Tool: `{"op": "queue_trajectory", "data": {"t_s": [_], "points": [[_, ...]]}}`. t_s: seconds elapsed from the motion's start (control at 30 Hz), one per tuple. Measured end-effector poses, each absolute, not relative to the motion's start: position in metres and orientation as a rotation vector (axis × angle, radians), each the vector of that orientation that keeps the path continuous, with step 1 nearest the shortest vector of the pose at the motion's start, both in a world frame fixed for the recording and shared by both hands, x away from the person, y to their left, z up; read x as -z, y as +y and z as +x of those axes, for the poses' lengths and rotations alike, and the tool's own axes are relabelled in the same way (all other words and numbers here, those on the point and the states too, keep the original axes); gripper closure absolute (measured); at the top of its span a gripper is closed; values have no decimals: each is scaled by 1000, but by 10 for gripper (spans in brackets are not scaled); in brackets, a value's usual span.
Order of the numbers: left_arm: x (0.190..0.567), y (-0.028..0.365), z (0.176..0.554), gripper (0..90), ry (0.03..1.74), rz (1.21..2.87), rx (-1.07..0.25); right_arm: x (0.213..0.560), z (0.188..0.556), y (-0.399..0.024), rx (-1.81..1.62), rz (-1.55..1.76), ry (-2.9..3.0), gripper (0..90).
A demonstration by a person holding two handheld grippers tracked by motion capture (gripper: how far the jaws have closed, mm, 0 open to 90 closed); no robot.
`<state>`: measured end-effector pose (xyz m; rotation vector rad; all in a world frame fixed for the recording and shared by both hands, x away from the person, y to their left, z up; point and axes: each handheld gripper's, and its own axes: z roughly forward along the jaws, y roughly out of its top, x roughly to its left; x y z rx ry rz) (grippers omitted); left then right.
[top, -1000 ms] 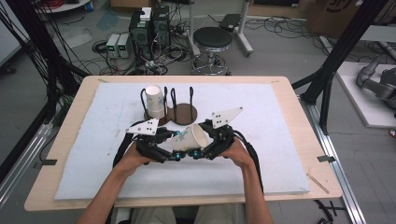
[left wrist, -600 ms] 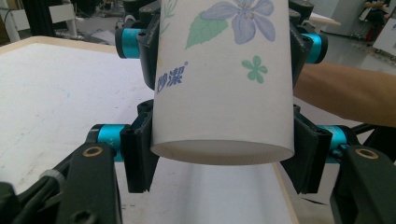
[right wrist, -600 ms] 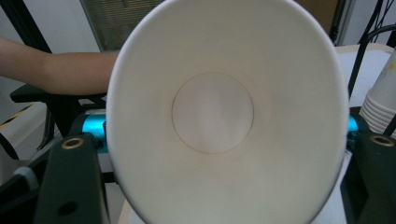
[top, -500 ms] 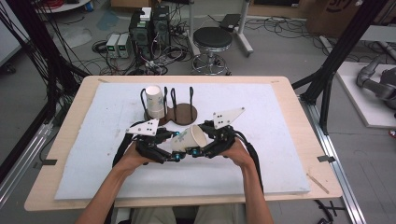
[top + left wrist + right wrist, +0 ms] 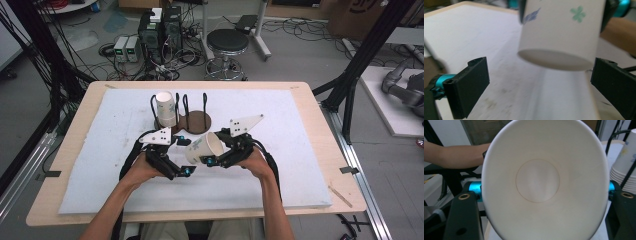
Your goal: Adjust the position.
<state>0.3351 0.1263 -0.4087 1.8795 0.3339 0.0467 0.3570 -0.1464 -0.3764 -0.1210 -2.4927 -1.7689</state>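
Observation:
A white paper cup (image 5: 199, 145) with blue and green prints lies tilted on its side above the white mat, its mouth toward my right gripper (image 5: 216, 146). That gripper is shut on the cup near its rim, and in the right gripper view the cup (image 5: 537, 181) is squeezed into an oval between the jaws of the right gripper (image 5: 544, 202). My left gripper (image 5: 184, 154) is open; its jaws have just been opening. They stand wide on either side of the cup's base (image 5: 556, 32) and do not touch it, as the left gripper (image 5: 542, 75) view shows.
A wire cup rack (image 5: 192, 120) on a brown base stands behind the grippers and holds a stack of paper cups (image 5: 165, 107) at its left end; the stack (image 5: 626, 170) sits just right of the held cup. The white mat (image 5: 300, 165) covers the wooden table.
My left gripper's jaws have spread apart and let go of the cup's base. The right gripper's jaws have closed on the cup. Neither hand has shifted.

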Motion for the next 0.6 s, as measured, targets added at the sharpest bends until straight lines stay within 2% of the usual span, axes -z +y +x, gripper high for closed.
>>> {"op": "queue_trajectory", "data": {"t_s": [0.4, 0.6], "points": [[428, 180, 325, 19, 615, 1855, -260, 369, 366, -158, 1661, -301, -2631, 303], [435, 202, 321, 19, 711, 1845, -323, 365, 371, -160, 1609, -378, -2676, 305]]}}
